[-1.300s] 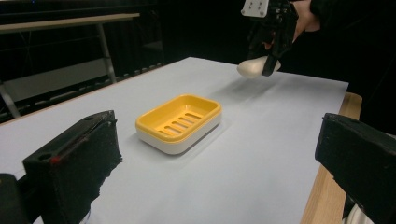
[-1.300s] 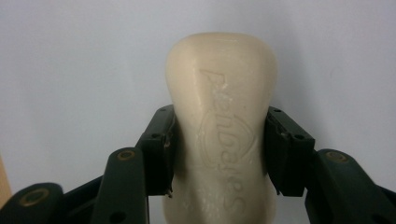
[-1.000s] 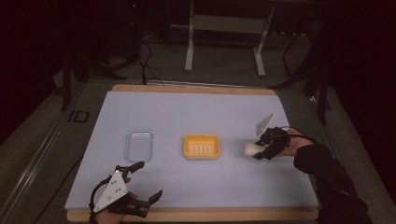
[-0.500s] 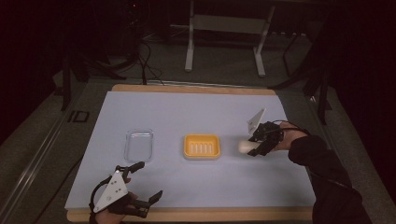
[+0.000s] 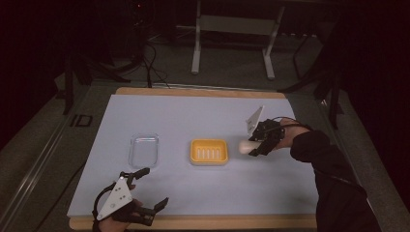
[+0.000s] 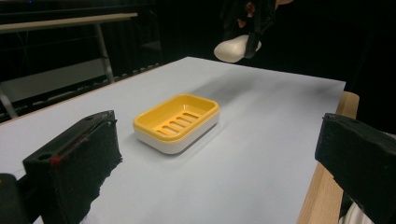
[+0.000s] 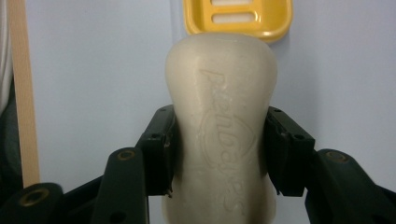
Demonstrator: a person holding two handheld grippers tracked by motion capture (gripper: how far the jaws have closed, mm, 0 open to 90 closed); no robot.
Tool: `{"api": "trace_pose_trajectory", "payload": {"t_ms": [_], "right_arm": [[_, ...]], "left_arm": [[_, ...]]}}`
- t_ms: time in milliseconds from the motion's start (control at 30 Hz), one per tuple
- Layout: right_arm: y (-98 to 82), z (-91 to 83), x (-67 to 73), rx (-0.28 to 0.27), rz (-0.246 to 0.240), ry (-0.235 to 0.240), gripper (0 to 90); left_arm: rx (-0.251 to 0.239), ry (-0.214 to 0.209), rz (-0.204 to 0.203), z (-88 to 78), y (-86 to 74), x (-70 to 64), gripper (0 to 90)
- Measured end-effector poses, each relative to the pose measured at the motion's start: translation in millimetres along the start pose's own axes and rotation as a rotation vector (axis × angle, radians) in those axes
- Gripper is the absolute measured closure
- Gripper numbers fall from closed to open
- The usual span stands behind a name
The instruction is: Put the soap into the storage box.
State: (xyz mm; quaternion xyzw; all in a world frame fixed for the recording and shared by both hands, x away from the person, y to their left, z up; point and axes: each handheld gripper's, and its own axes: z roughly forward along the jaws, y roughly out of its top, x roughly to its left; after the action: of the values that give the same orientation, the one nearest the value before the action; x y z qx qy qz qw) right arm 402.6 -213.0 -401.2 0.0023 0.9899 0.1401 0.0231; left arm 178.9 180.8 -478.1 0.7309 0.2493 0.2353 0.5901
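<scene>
On the pale blue table (image 5: 203, 116) sit a yellow soap dish (image 5: 209, 151) and, seemingly, a clear tray (image 5: 144, 150), while the right gripper (image 5: 252, 146) clamps a cream soap bar (image 7: 220, 116) raised beside the dish, and the left gripper (image 5: 147, 188) rests wide apart, empty.

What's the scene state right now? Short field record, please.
held item: bar of soap, cream, embossed lettering
right gripper: jaws shut on the soap, off the table, right of the dish
left gripper: jaws open, nothing between them, near front table edge
soap dish: yellow slotted tray on white base, mid-table, nothing in it
clear lid: left of the dish, flat on the table
table: pale blue top, wooden edge
</scene>
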Motion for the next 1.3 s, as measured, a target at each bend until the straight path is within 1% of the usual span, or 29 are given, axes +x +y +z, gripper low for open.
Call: {"api": "trace_pose_trajectory", "payload": {"t_ms": [67,100,233,367,600,667,700,800,967,1033,1100,1200,1233,1300], "right_arm": [[2.5,-0.4,-0.6,-0.001,0.002,0.004,49.4],[9.2,-0.2,-2.2,-0.001,-0.006,0.007,49.5],[14.5,1.3,-4.6,-0.015,-0.017,0.011,49.4],[24.2,4.7,-5.3,-0.044,-0.032,0.029,49.5],[38.3,11.0,-7.3,-0.07,-0.051,0.043,49.4],[40.3,11.6,-7.5,-0.068,-0.054,0.042,49.5],[44.4,13.1,-7.7,-0.073,-0.059,0.043,49.5],[49.5,14.8,-8.1,-0.082,-0.07,0.036,49.4],[59.6,18.8,-9.6,-0.108,-0.08,0.046,49.4],[61.8,19.2,-9.6,-0.111,-0.079,0.049,49.4],[68.2,21.5,-10.5,-0.141,-0.088,0.052,49.4],[72.8,23.2,-11.1,-0.164,-0.089,0.052,49.5],[72.8,23.2,-11.1,-0.164,-0.089,0.052,49.5],[76.4,25.8,-12.7,-0.19,-0.091,0.053,49.4]], "left_arm": [[0.0,0.0,0.0,0.0,0.0,0.0,0.1],[0.0,0.0,0.0,-0.1,0.0,0.0,0.1],[-0.001,0.0,0.001,-0.5,0.1,0.0,0.1],[-0.001,-0.001,0.001,-0.6,0.0,-0.1,0.1],[0.0,0.0,0.001,-0.7,0.0,-0.1,0.1],[0.001,0.001,0.003,-0.7,-0.1,0.0,0.1],[0.001,0.001,0.002,-0.7,-0.1,0.1,0.1],[0.0,0.0,0.0,-0.2,-0.2,-0.2,0.1],[0.0,-0.002,-0.001,0.0,-0.4,-0.4,0.1],[0.001,-0.002,-0.002,-0.1,-0.4,-0.4,0.1],[-0.001,-0.003,-0.001,-0.2,-0.4,-0.5,0.1],[-0.002,-0.003,0.001,-0.3,-0.4,-0.5,0.1],[-0.002,-0.003,0.001,-0.3,-0.4,-0.5,0.1],[-0.002,-0.004,0.001,-0.3,-0.4,-0.5,0.1]]}}
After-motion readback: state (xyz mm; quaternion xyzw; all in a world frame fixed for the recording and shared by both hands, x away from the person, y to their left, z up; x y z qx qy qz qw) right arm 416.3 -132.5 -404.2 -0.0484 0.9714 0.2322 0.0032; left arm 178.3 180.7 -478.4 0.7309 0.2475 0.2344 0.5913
